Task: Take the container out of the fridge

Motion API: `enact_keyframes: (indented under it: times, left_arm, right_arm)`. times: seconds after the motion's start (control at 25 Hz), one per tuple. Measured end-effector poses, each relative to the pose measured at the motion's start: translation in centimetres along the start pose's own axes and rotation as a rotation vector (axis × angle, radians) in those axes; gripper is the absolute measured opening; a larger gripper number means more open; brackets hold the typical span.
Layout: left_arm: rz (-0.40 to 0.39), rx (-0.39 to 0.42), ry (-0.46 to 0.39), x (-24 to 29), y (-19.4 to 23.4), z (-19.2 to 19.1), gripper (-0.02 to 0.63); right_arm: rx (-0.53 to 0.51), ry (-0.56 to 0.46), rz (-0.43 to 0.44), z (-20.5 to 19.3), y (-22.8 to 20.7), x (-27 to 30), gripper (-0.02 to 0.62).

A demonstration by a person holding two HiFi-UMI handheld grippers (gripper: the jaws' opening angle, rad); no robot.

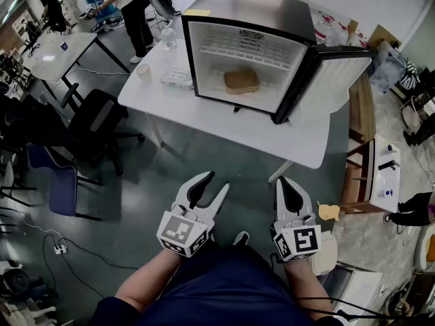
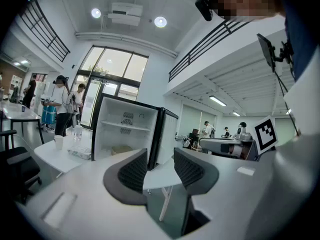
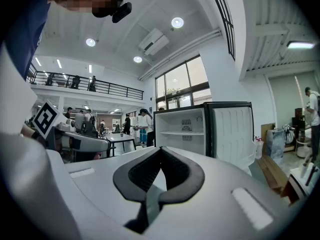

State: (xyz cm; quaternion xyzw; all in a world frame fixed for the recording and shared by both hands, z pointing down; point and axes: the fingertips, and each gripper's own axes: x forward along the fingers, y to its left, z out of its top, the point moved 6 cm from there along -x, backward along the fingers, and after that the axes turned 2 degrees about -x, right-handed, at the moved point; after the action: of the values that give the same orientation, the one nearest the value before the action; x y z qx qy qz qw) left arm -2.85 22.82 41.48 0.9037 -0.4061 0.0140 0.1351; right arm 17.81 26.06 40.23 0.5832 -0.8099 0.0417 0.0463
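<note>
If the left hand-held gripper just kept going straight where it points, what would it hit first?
Probably the front edge of the white table, below the open silver-topped mini fridge. The left hand-held gripper is open and empty, with only grey floor before it, though depth is hard to judge.

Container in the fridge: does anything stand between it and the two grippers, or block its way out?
Nothing visible does. The door is swung wide open, and the container lies alone in the fridge below the wire shelf. Only table and floor separate it from the open left gripper and the shut right gripper.
</note>
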Motion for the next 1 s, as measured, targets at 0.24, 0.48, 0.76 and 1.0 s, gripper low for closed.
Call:
enact_keyframes:
  times: [0.24,0.48,0.76,1.0]
  left_arm:
    - [0.001,-0.001,-0.002,-0.1,0.2,0.0,0.169]
    - [-0.018,0.008,-0.007,-0.8,1.2,0.2,0.169]
    - [-0.02,-0.016,-0.012,-2.6,5.7,0.0,0.169]
    - [-0.023,-0.032,-0.008,-4.5,8.5,-0.4,0.169]
  right_arm:
    - [-0.009,-0.002,0.002,0.3,0.4,0.2,0.006]
    - [0.054,0.0,-0.061,-0.4,0.6,0.9,0.006]
    - [0.079,0.002,-0.122,-0.7,2.6,2.2,0.007]
    - [0.073,0.032,-0.155,-1.0,4.7,2.9,0.006]
